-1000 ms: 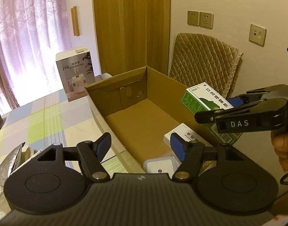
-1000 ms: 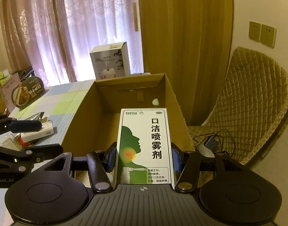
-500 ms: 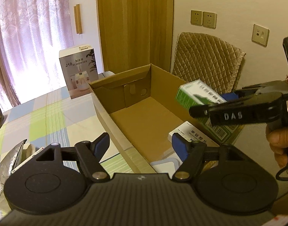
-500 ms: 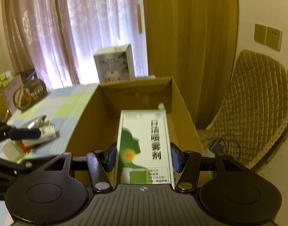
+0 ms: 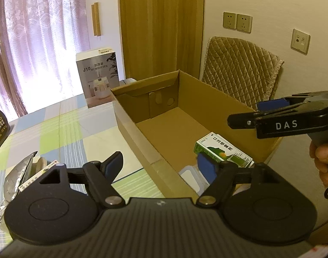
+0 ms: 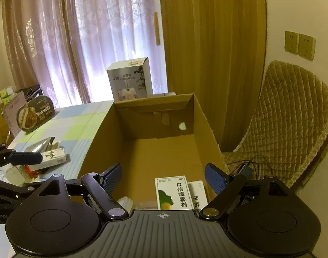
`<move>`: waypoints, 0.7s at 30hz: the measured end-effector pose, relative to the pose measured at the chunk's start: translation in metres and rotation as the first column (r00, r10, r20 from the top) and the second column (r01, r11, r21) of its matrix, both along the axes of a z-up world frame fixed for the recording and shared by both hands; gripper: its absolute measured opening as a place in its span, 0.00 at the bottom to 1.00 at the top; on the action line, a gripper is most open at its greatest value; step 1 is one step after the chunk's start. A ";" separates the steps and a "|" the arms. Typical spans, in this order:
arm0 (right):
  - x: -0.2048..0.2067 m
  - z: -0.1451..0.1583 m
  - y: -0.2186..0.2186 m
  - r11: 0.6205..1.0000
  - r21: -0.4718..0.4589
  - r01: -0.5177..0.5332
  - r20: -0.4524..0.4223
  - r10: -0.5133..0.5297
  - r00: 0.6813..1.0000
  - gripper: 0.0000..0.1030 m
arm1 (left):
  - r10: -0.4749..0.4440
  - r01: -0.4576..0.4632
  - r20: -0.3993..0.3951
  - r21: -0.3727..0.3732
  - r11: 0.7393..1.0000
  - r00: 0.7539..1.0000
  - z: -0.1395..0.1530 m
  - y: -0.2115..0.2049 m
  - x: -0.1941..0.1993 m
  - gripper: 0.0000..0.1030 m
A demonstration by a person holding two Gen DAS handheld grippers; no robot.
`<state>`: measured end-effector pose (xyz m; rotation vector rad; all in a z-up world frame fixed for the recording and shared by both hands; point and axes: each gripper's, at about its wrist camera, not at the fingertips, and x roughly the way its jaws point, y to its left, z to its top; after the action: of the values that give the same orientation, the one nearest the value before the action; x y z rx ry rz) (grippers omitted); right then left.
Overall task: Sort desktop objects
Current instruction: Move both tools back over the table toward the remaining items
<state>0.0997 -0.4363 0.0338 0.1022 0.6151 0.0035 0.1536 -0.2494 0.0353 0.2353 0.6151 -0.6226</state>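
An open cardboard box point(image 5: 140, 104) point(image 6: 159, 152) stands on the checked tablecloth. Flat on its floor at the near end lies a green-and-white spray carton point(image 5: 223, 150) point(image 6: 172, 193), beside a white medicine carton point(image 6: 199, 194). My right gripper point(image 6: 164, 175) point(image 5: 245, 116) hovers above that end, open, with nothing between its blue pads point(image 6: 215, 177). My left gripper point(image 5: 160, 165) is open and empty too, held over the box's near left wall. Its blue fingertip point(image 6: 24, 158) shows at the left in the right wrist view.
A white lidded container point(image 5: 191, 176) lies in the box's near corner. On the table to the left are a foil pouch point(image 5: 17, 172), a small white carton point(image 6: 52, 158) and a noodle bowl pack point(image 6: 35, 114). A humidifier box point(image 5: 97, 77) stands behind; a quilted chair point(image 5: 239, 73) is right.
My right gripper has opened and let go of the spray carton, which has dropped onto the box floor. The left gripper has barely moved.
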 end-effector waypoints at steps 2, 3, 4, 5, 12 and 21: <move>-0.003 0.001 0.002 1.000 0.001 0.001 0.000 -0.001 1.000 0.79 | 0.005 -0.005 0.002 0.004 1.000 1.000 0.001 0.004 -0.003 0.74; -0.005 0.003 0.004 1.000 0.002 0.001 0.001 -0.001 1.000 0.80 | 0.008 -0.008 0.001 0.005 1.000 1.000 0.002 0.006 -0.004 0.75; -0.006 0.004 0.006 1.000 0.002 0.000 0.002 0.000 1.000 0.80 | 0.010 -0.010 0.002 0.005 1.000 1.000 0.003 0.009 -0.006 0.77; -0.008 0.005 0.008 1.000 0.003 -0.002 0.003 0.002 1.000 0.80 | 0.013 -0.013 0.003 0.006 1.000 1.000 0.003 0.012 -0.008 0.79; -0.021 0.017 0.030 1.000 0.004 -0.031 0.016 0.030 0.999 0.86 | 0.047 -0.047 0.009 0.007 0.999 0.999 0.009 0.037 -0.021 0.90; -0.032 0.030 0.068 0.996 -0.008 -0.085 0.026 0.085 0.996 0.91 | 0.109 -0.109 0.014 0.018 0.994 0.994 0.014 0.082 -0.039 0.99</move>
<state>0.0679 -0.3679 0.0638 0.0691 0.5928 0.0848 0.1149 -0.1673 0.0492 0.2213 0.6176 -0.5098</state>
